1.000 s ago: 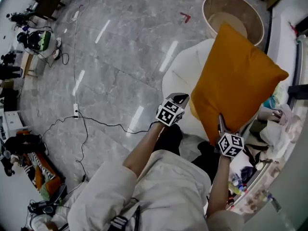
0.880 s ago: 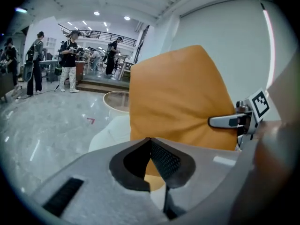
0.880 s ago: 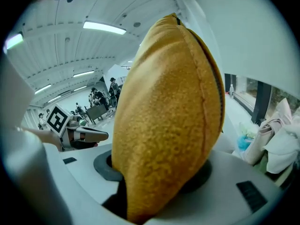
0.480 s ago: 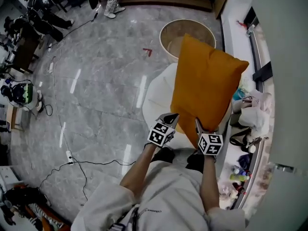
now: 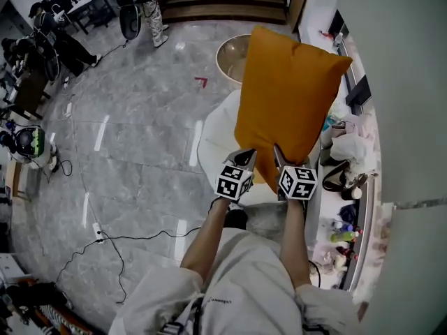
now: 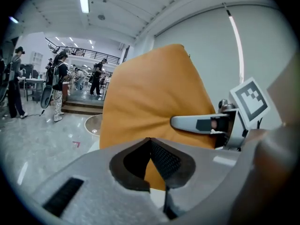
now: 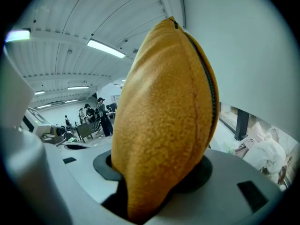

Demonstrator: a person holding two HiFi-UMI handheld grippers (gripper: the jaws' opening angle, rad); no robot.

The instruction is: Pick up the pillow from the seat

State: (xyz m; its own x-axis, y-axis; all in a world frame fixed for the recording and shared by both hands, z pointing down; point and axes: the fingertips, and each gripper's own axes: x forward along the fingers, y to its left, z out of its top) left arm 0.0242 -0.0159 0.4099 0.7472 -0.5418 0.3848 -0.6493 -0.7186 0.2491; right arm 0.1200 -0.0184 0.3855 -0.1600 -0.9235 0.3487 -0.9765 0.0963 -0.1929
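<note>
Pillow (image 5: 290,89) hangs upright in the air, clear of the white seat (image 5: 209,138) below it. Right gripper (image 5: 278,156) is clamped on the pillow's lower corner, and the right gripper view shows fabric bulging out between its jaws. Left gripper (image 5: 244,158) is just beside the pillow's lower edge, jaws together, with nothing seen pinched between them. Judgement: the pick-up is essentially done, with one gripper carrying the load. What remains is holding it steady, since a one-corner grip may let it swing.
</note>
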